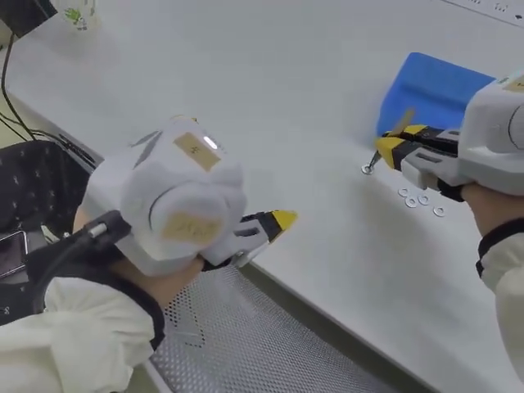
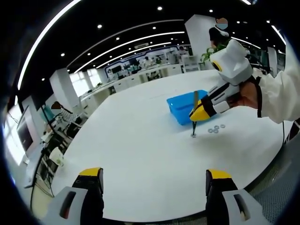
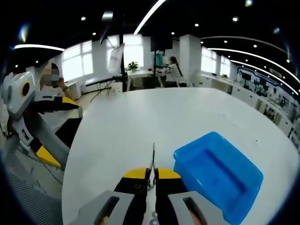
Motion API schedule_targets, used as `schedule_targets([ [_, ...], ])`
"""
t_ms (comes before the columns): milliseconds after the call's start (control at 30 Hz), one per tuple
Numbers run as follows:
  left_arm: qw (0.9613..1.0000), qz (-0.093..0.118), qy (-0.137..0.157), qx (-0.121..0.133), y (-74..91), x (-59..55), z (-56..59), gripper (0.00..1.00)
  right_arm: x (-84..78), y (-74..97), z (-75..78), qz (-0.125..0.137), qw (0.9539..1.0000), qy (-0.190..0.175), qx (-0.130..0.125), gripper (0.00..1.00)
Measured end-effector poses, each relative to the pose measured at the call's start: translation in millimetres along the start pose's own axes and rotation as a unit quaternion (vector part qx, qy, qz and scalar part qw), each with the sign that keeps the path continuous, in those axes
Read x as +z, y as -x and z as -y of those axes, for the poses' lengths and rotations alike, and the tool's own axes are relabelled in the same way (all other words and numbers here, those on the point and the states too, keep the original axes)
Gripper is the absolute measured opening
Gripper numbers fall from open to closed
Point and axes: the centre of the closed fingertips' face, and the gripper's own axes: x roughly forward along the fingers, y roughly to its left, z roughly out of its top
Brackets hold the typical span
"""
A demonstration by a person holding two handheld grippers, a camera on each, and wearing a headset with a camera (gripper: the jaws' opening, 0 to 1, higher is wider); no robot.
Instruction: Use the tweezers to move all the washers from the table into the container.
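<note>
My right gripper (image 1: 386, 149) is shut on the tweezers (image 1: 373, 160), whose tips point down at the white table just left of the blue container (image 1: 434, 90). One washer (image 1: 366, 170) lies at the tweezer tips; whether it is pinched I cannot tell. Several more washers (image 1: 417, 200) lie on the table beside the right gripper. In the right gripper view the jaws (image 3: 152, 172) close on the tweezers (image 3: 153, 157), with the container (image 3: 218, 173) to their right. My left gripper (image 1: 282, 219) hovers open and holding nothing at the table's near edge; its own view shows the jaws (image 2: 154, 177) wide apart.
The white table (image 1: 270, 90) stretches away bare. A perforated metal surface (image 1: 246, 344) runs below its near edge. A dark chair (image 1: 37, 188) and cables sit at the left. In the left gripper view the right gripper (image 2: 206, 110) holds the tweezers (image 2: 193, 123) by the container (image 2: 183, 105).
</note>
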Motion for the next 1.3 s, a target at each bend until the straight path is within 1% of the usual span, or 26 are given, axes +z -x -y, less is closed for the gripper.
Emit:
schedule_targets([
  [133, 1.0000, -0.002, -0.002, 0.000, -0.2, -0.6, 0.3, 0.92, 0.3, 1.5, -1.3, -0.006, 1.0000, 0.002, 0.001, 0.01],
  [267, 1.0000, -0.004, -0.002, 0.001, -0.5, -1.2, 0.3, 0.92, 6.5, 8.5, -1.9, 0.004, 1.0000, -0.007, 0.002, 0.01],
  [433, 1.0000, -0.006, -0.004, 0.000, -0.7, -2.1, 0.9, 0.92, 12.2, 19.6, -4.7, 0.008, 0.9999, -0.008, 0.001, 0.01],
  [600, 1.0000, -0.006, -0.004, 0.000, -0.5, -2.1, 0.6, 0.92, 22.9, 32.8, -8.5, 0.020, 0.9997, -0.017, 0.001, 0.00],
  [667, 1.0000, -0.006, -0.006, 0.005, 0.2, -1.9, -1.2, 0.92, 26.5, 36.3, -9.5, 0.022, 0.9996, -0.018, 0.001, 0.00],
  [700, 0.9999, -0.001, -0.004, 0.010, 1.1, -0.1, -3.5, 0.93, 27.8, 37.5, -9.7, 0.023, 0.9996, -0.018, 0.001, 0.00],
  [800, 1.0000, 0.000, -0.002, 0.007, 1.2, 0.3, -3.0, 0.93, 33.0, 41.7, -8.2, 0.027, 0.9995, -0.013, -0.005, 0.00],
  [867, 0.9999, -0.009, -0.009, 0.007, 0.5, -2.7, -2.5, 0.92, 36.9, 44.3, -7.4, 0.029, 0.9995, -0.014, -0.005, 0.00],
  [933, 0.9999, -0.005, -0.007, 0.005, 0.7, -1.5, -2.2, 0.92, 39.5, 46.1, -6.0, 0.030, 0.9994, -0.012, -0.008, 0.00],
  [1000, 0.9999, -0.008, -0.008, 0.005, 0.3, -2.7, -2.0, 0.92, 42.7, 49.0, -4.6, 0.031, 0.9994, -0.015, -0.009, 0.00],
  [1233, 0.9999, -0.011, -0.012, 0.005, 0.1, -3.8, -2.0, 0.92, 55.4, 57.0, 2.7, 0.048, 0.9983, -0.029, -0.017, 0.00],
  [1300, 0.9999, -0.012, -0.010, 0.003, 0.3, -4.4, -1.6, 0.89, 55.8, 57.5, 3.9, 0.048, 0.9982, -0.030, -0.020, 0.00],
])
